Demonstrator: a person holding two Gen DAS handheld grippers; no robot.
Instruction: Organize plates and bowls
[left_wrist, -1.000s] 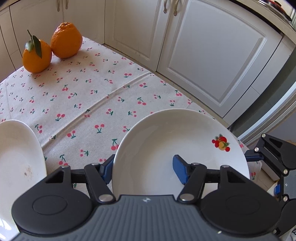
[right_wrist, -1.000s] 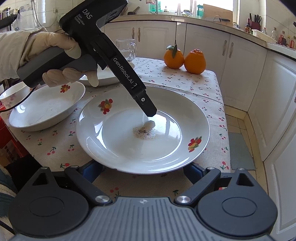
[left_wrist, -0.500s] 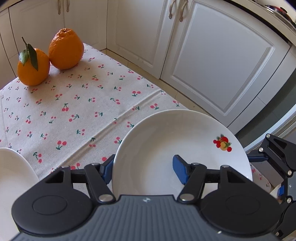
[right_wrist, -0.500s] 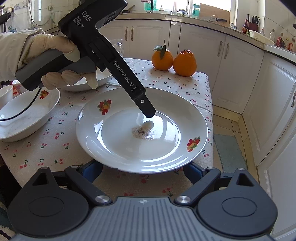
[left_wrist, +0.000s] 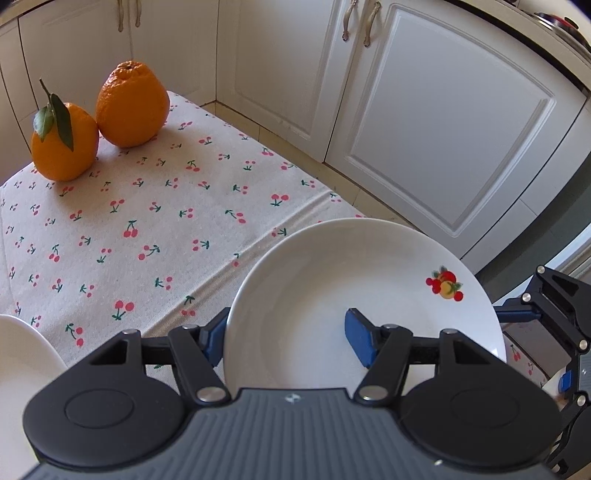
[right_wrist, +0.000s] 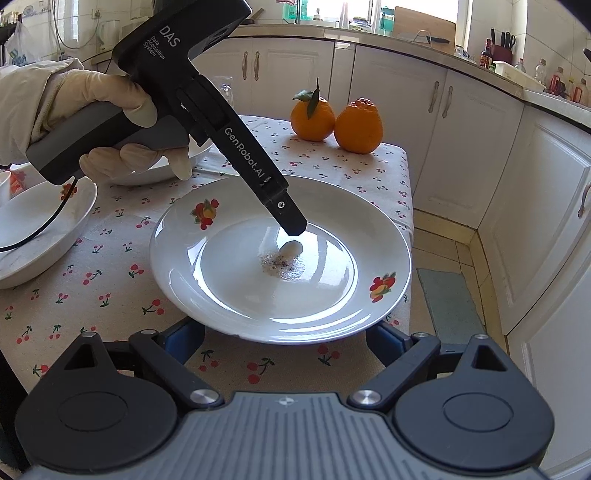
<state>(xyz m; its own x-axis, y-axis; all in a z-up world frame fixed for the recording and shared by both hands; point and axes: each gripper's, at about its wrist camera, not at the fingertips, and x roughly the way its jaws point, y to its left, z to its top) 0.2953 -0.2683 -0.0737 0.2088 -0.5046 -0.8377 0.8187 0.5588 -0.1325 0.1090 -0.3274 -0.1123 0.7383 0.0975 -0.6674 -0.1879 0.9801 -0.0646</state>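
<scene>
White plate (right_wrist: 280, 258): we see it at the table's near right corner on the cherry-print tablecloth (left_wrist: 147, 229), fruit decals on its rim, crumbs at its centre.
Left gripper (left_wrist: 288, 336): we hold it clenched on the plate's rim, one blue pad inside, one outside.
Right gripper (right_wrist: 284, 339): we keep it released, fingers spread wide at the plate's near edge, below the rim.
Bowl (right_wrist: 33, 229): left of the plate.
Oranges (right_wrist: 334, 120): two, at the far edge.

Left gripper (left_wrist: 288, 338) clamps white plate (left_wrist: 332, 280) rim, one blue pad on top, other beneath. Plate at cherry-print tablecloth's (left_wrist: 155, 221) right edge; two oranges (left_wrist: 99, 118) at far-left corner.
</scene>
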